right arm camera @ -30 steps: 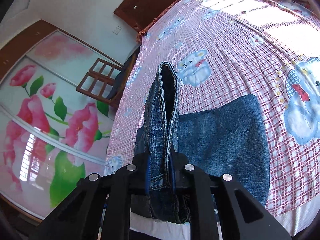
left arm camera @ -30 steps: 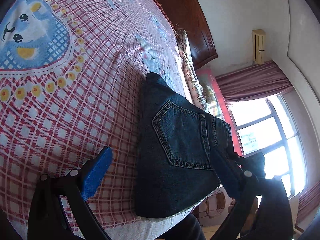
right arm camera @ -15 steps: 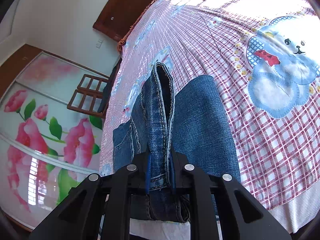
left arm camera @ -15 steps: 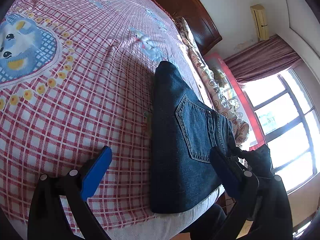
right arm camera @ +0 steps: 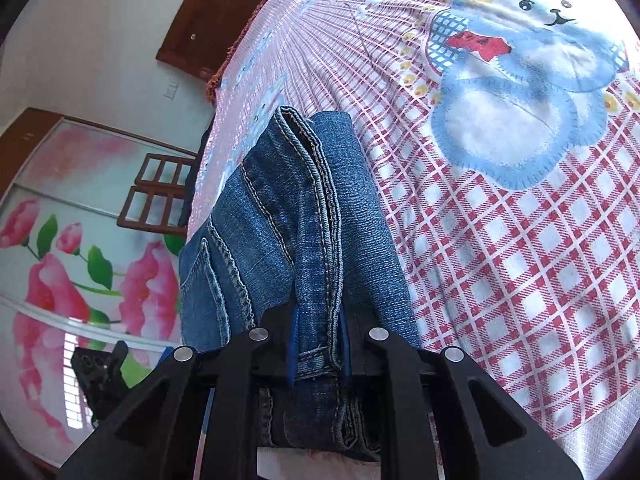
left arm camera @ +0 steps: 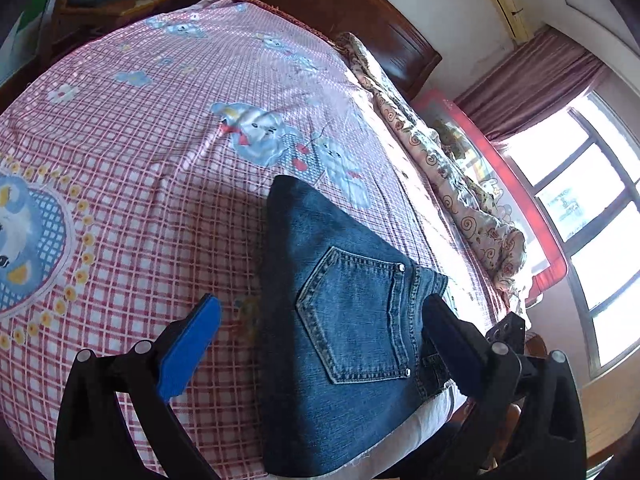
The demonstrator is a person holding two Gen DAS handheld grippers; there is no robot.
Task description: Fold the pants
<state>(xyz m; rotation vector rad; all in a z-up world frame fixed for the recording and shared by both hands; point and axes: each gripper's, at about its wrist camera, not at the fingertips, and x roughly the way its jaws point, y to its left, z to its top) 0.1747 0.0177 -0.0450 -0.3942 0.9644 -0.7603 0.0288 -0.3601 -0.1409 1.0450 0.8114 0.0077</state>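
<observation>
Blue denim pants (left arm camera: 344, 332) lie folded in a bundle at the near edge of the bed, back pocket up. My left gripper (left arm camera: 320, 344) is open, its blue-padded fingers (left arm camera: 188, 348) wide apart on either side of the bundle, holding nothing. In the right wrist view my right gripper (right arm camera: 318, 344) is shut on a folded seam edge of the pants (right arm camera: 304, 216), which lies low on the rest of the bundle. The other gripper (right arm camera: 100, 368) shows at the lower left of that view.
The bed has a pink checked sheet (left arm camera: 140, 168) with a bear print (right arm camera: 524, 80). A rolled floral quilt (left arm camera: 452, 172) lies along the far side by the window (left arm camera: 580, 216). A wooden headboard (left arm camera: 360, 12) and chair (right arm camera: 160, 196) stand beyond.
My right gripper has lowered the held denim edge onto the bundle and moved forward over the bed. My left gripper has tilted up and swung over the pants, still open.
</observation>
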